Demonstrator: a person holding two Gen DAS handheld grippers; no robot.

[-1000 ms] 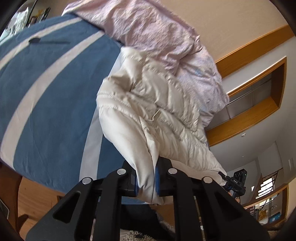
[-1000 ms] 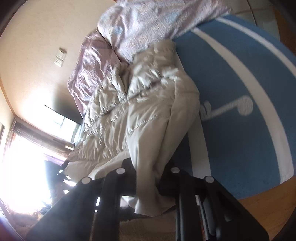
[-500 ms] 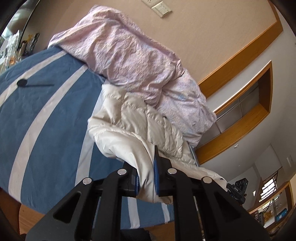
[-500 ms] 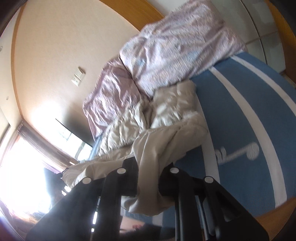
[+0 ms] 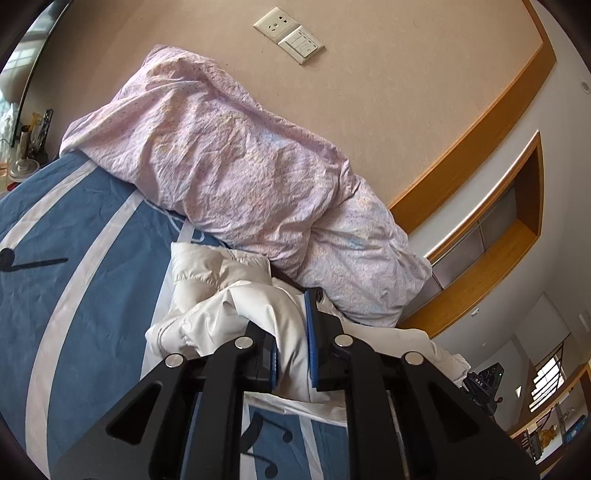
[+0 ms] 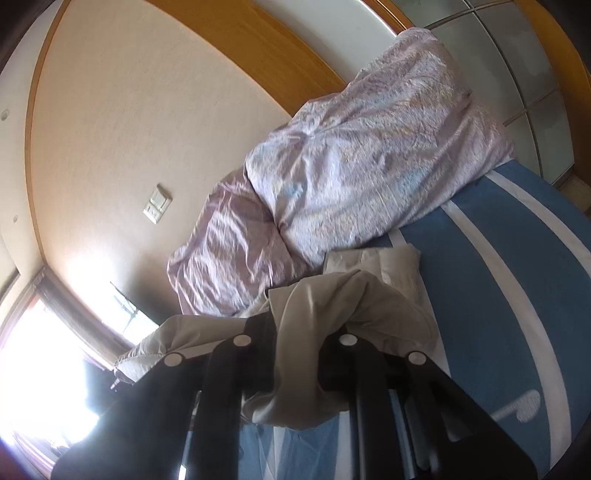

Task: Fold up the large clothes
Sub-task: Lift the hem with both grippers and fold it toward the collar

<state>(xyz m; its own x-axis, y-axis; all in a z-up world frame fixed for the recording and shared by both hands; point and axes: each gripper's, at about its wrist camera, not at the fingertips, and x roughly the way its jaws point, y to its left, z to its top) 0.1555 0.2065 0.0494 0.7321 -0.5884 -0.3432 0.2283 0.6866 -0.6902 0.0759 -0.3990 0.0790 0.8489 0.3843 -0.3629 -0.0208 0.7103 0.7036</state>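
A bed (image 5: 66,258) with a blue cover crossed by pale stripes fills the left half of the left wrist view and the right side of the right wrist view. A crumpled pink duvet (image 5: 236,177) is heaped along the bed's far edge against the beige wall, running from upper left toward the right of centre in the left view and across the upper right in the right view.

The cream puffer jacket (image 5: 218,280) lies on the bed just below the duvet, touching it, near the centre of both views. Its near edge is raised off the cover and bunched into both sets of tongs at the bottom of each frame. The left tongs (image 5: 291,347) are closed on a fold of the jacket, the blue pads pressing the white fabric from both sides. The right tongs (image 6: 297,354) are likewise clamped on the jacket, whose cloth drapes over and hides the fingertips.

Only the left view shows a wall socket and switch plate (image 5: 290,33) at the top, clutter on a shelf at the far left edge, and a wooden-framed recess at right. Only the right view shows a bright window (image 6: 33,369) at lower left and pale cupboard doors (image 6: 517,66) at upper right.
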